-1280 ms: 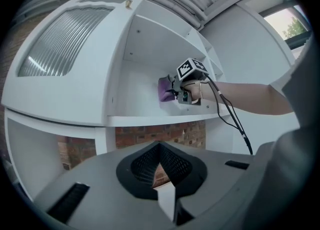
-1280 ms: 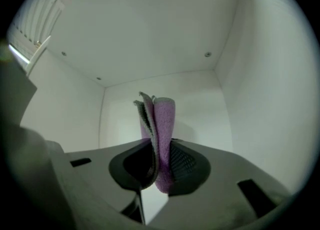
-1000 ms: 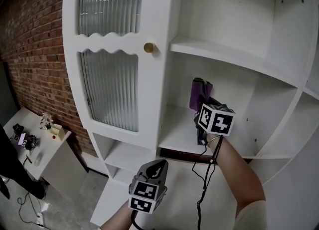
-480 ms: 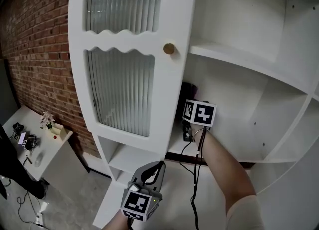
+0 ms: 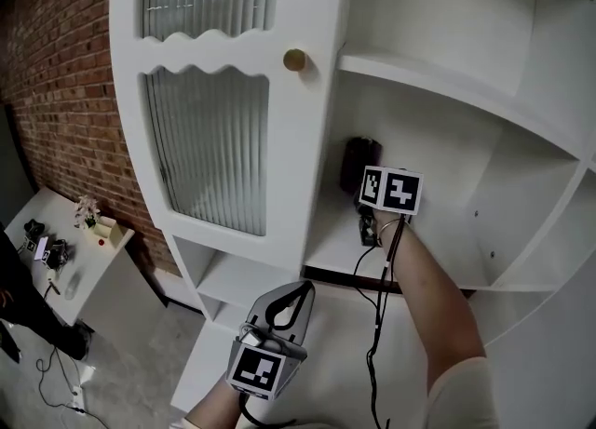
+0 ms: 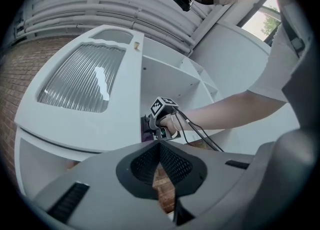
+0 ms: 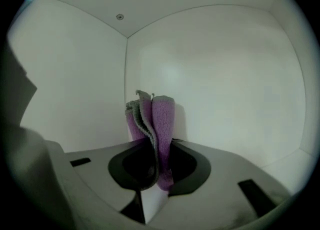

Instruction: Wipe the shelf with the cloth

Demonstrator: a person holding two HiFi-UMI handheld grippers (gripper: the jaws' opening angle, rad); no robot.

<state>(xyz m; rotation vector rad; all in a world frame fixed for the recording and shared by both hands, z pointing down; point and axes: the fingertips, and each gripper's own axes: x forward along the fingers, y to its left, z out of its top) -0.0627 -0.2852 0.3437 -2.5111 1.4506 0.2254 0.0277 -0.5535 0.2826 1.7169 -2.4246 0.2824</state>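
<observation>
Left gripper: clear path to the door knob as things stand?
Probably yes. The left gripper hangs low, below the door, jaws shut and empty. Nothing stands between it and the knob on the door's front. The knob sits well above it, so it needs a long lift.

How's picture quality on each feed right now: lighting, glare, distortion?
Right gripper view: dim inside the shelf, but the purple cloth reads clearly. Left gripper view: heavy fisheye, glare streak on the ribbed glass door. Head view: evenly lit, shelf lines bowed.

Fuzzy purple cloth (image 7: 161, 124), matt white shelf (image 5: 447, 260)
</observation>
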